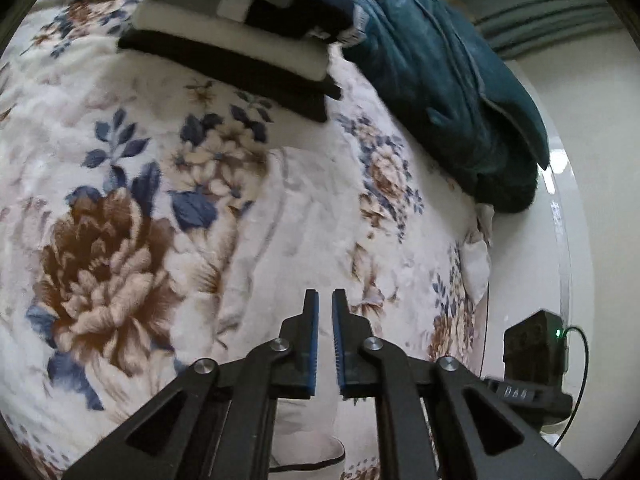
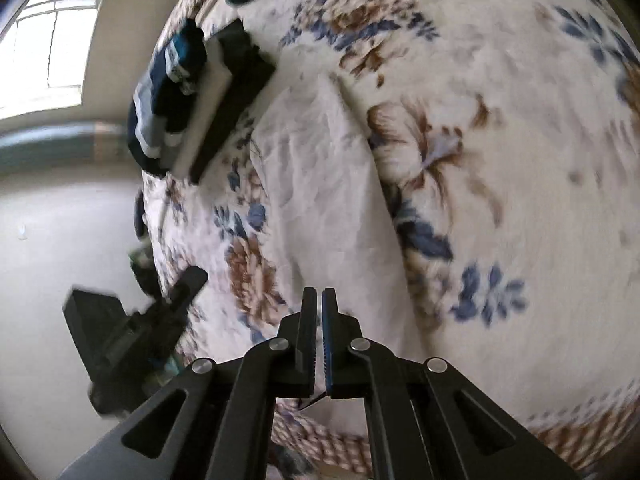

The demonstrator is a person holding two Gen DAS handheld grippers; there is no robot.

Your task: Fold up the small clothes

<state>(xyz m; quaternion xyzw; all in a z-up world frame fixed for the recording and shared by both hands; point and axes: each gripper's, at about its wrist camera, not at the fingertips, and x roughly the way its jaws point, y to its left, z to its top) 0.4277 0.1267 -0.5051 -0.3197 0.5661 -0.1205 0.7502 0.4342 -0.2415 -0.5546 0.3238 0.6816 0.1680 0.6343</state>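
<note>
A white garment (image 1: 304, 216) lies spread on the floral blanket (image 1: 104, 240); it also shows in the right wrist view (image 2: 320, 184). My left gripper (image 1: 325, 296) hovers over its near end, jaws nearly closed with a narrow gap, nothing visible between them. My right gripper (image 2: 319, 294) is over the garment's near edge, jaws almost together; a bit of cloth seems to hang under it, but the grip is unclear. A stack of folded clothes (image 1: 240, 24) in black, white and grey sits at the far side; it also shows in the right wrist view (image 2: 200, 100).
A dark teal blanket (image 1: 448, 80) lies bunched at the bed's right edge. The other gripper (image 1: 536, 360) shows at the right over the pale floor, and in the right wrist view (image 2: 132, 332) at the left. A window (image 2: 44, 40) is at the far left.
</note>
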